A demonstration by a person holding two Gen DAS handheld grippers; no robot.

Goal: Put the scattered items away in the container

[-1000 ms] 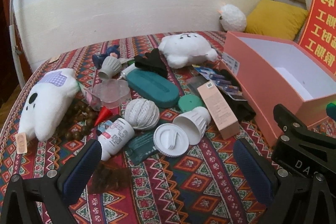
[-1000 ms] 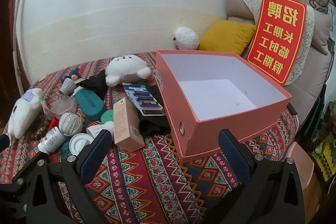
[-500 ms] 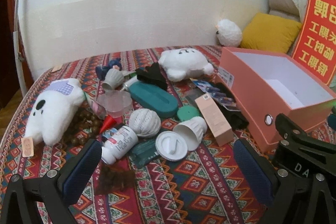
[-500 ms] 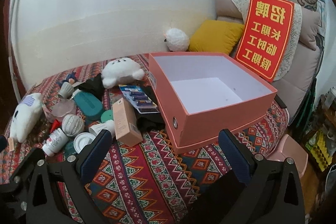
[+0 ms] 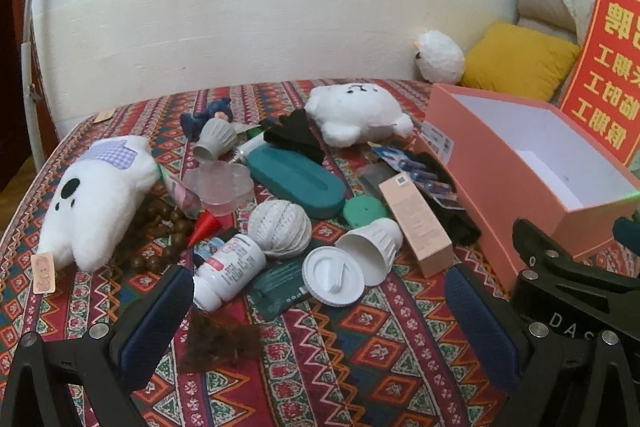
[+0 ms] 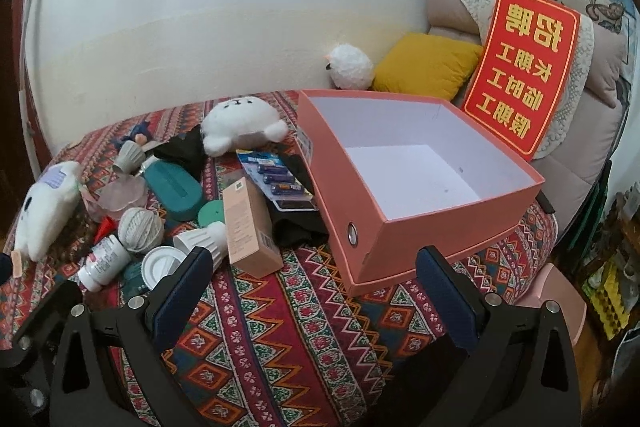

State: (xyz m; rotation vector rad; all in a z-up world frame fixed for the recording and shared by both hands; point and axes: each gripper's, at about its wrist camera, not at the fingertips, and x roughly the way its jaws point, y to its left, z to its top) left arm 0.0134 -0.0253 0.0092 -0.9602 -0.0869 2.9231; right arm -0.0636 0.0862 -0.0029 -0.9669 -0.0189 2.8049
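**Left wrist view: clutter lies left of the empty pink box**

Left wrist camera, taking the pink box as the landmark. Farthest left of it lies a white plush with a checked patch, brown beads touching its near side. Nearer the box come a white pill bottle on its side and a ball of white string just beside it. A teal case lies behind the string ball. A round white lid and a tipped white cup touch each other in front. Just left of the box a tan carton rests on black fabric, and a pack of batteries lies behind it against the box wall. A white seal plush sits beyond the pile.

The left tongs hang over the patterned cloth with fingers spread wide — nothing between them.

From the right wrist camera, the pink box stands open-topped, its white inside bare. The right tongs are likewise spread apart and empty, poised before the box's near corner. A red sign leans to the right of the box.
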